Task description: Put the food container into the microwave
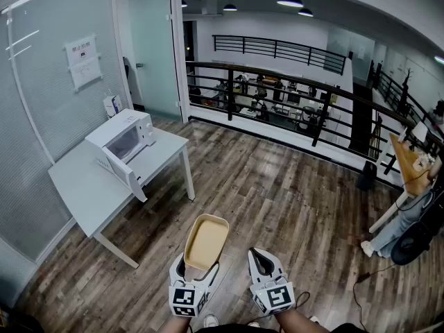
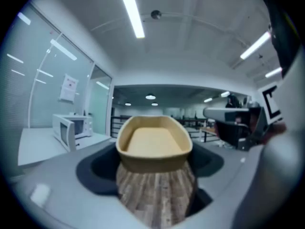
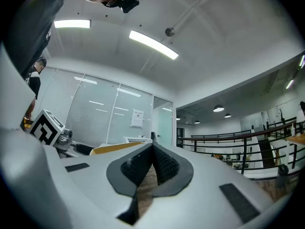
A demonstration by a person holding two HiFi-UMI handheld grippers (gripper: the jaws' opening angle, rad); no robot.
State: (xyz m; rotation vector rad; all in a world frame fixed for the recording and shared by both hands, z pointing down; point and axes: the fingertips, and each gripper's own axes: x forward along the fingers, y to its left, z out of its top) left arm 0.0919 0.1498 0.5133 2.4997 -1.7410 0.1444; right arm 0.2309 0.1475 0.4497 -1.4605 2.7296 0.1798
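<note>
A tan, empty food container (image 1: 206, 241) is held out over the wooden floor by my left gripper (image 1: 197, 266), which is shut on its near end. In the left gripper view the container (image 2: 153, 142) sits level between the jaws. The white microwave (image 1: 123, 141) stands on a white table (image 1: 83, 186) far off to the left, with its door (image 1: 122, 172) swung open; it also shows small as the microwave (image 2: 71, 128). My right gripper (image 1: 259, 255) hangs beside the container, shut and holding nothing, jaws touching (image 3: 152, 149).
A glass wall and door run behind the table. A black railing (image 1: 277, 96) crosses the back of the room. At the right stand a wooden desk (image 1: 411, 161), a person's legs (image 1: 388, 234), a black bin (image 1: 366, 175) and a floor cable (image 1: 361, 290).
</note>
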